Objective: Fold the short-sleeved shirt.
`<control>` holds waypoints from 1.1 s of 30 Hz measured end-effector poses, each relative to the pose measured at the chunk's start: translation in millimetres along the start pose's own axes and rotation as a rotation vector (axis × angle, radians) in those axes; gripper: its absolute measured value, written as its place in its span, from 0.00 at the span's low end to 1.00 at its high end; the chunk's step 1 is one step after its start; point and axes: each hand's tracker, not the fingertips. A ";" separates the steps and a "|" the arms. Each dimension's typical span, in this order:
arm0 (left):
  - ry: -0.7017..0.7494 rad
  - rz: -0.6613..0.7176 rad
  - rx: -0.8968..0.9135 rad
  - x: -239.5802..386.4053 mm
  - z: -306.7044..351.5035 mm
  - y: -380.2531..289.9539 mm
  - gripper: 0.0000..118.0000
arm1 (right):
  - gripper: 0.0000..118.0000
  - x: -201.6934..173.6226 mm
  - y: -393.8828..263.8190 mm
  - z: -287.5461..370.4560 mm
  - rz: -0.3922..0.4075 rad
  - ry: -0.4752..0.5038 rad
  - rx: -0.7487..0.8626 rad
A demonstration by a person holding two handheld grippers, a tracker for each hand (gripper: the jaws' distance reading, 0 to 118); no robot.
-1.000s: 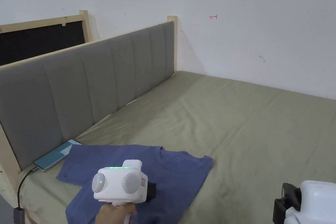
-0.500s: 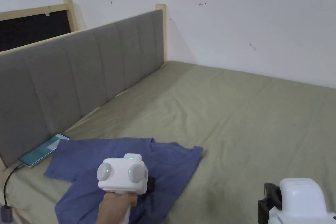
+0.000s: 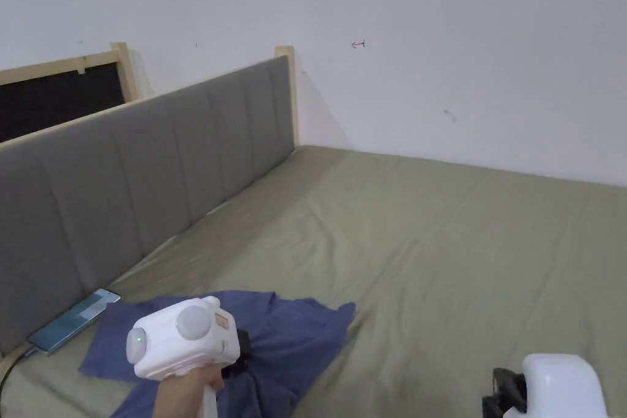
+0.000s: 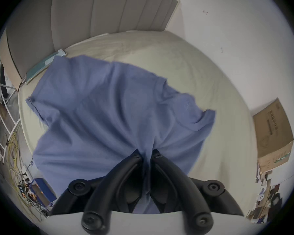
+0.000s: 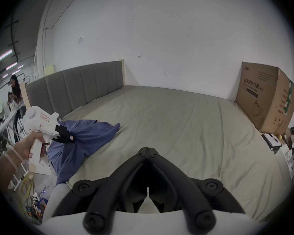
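It looked like a workshop set up with a mock bedroom; a bed (image 3: 465,242) with a grey padded headboard (image 3: 153,156) stood against a bare white wall (image 3: 428,40); a cardboard box (image 5: 268,96) sat beside it; tangled cables (image 4: 15,154) lay on the floor; strip lights (image 5: 4,55) hung overhead.

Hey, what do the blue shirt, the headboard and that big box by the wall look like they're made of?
Blue shirt: soft matte knit, likely cotton jersey; it bunches into limp folds where the left gripper pinches it.
Headboard: grey woven upholstery in padded vertical channels, framed by pale bare wood.
Box: brown matte cardboard, with creased edges.
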 end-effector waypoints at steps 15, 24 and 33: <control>-0.452 -0.558 0.100 274.7 67.7 -31.8 0.04 | 0.00 96.2 16.5 67.0 -0.179 -0.255 0.127; -0.841 -0.790 -0.064 408.6 101.3 -156.9 0.04 | 0.00 179.4 -1.4 127.4 -0.348 -0.486 0.191; -0.547 -1.064 -0.455 422.2 -39.4 -327.1 0.04 | 0.00 225.4 -38.0 136.0 -0.484 -0.568 0.109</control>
